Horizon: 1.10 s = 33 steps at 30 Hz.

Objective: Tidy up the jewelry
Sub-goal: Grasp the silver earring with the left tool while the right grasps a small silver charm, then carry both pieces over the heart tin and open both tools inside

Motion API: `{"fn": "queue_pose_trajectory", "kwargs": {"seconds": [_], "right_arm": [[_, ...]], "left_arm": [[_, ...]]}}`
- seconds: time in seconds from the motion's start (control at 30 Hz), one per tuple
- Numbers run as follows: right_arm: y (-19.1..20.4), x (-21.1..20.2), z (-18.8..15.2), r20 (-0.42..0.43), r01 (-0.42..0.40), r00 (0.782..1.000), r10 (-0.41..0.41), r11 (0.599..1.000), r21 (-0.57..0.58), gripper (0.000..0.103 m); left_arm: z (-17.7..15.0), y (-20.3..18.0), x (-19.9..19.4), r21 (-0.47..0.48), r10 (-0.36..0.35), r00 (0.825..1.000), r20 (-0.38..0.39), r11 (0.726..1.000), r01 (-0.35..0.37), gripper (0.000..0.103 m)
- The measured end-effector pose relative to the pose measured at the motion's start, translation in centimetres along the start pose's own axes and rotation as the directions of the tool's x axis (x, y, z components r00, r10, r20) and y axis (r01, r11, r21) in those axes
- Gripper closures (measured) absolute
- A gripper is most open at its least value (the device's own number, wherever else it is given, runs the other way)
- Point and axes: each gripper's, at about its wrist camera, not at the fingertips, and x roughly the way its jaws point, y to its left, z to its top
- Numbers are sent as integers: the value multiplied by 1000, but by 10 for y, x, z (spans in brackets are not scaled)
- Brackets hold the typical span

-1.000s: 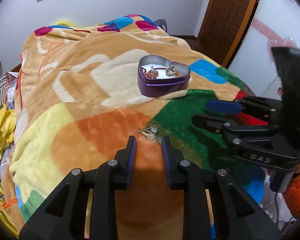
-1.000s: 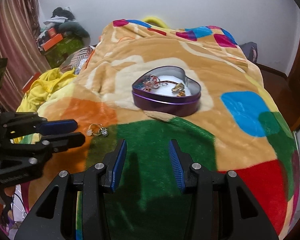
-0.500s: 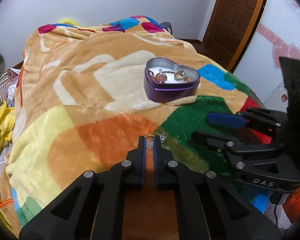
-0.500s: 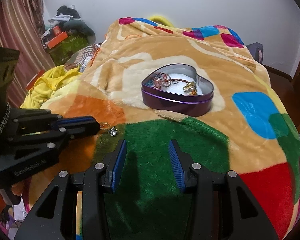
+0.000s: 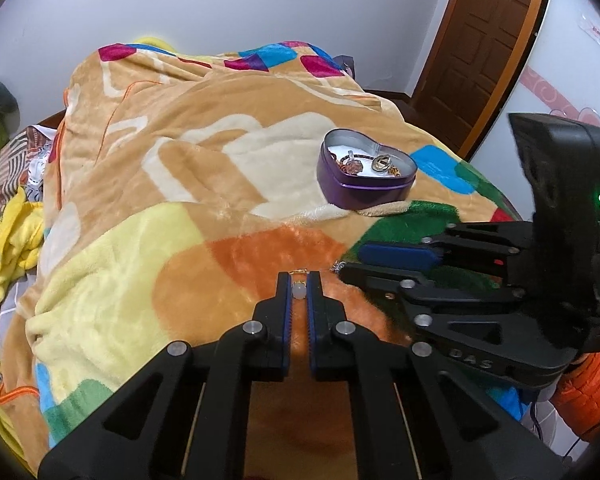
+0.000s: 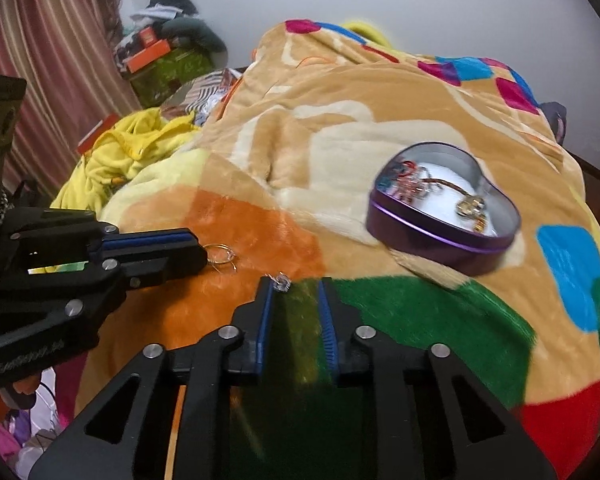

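patchwork blanket (image 5: 204,184), wooden door (image 5: 488,36), yellow cloth (image 6: 132,148)

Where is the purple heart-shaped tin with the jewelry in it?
The purple heart-shaped tin sits on the colourful fleece blanket, on its cream patch, right of centre in both wrist views and beyond both grippers.

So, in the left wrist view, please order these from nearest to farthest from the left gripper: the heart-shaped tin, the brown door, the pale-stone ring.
1. The pale-stone ring: between the fingertips of the left gripper, which is shut on it.
2. The heart-shaped tin: further up the blanket, to the right.
3. The brown door: behind the bed, far right.
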Motion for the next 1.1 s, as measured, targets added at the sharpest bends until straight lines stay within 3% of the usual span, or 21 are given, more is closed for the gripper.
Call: {"fn": "queue_pose_trajectory", "kwargs": {"seconds": [0.27, 0.73, 0.93, 1.1], "right_arm": [[3, 13, 3, -49, -55, 997, 54, 998, -35, 93], [2, -22, 7, 100, -22, 995, 23, 1000, -12, 94], [-12, -38, 4, 138, -20, 990, 15, 999, 32, 94], [-26, -52, 2, 172, -1, 985, -11, 998, 69, 94]], "left_arm": [[-2, 3, 5, -12, -12, 1000, -6, 1000, 12, 98], [1, -20, 6, 30, -64, 998, -22, 997, 65, 98], [0, -39, 13, 86, -51, 998, -44, 995, 55, 98], [3, -42, 20, 75, -42, 998, -49, 996, 46, 98]]}}
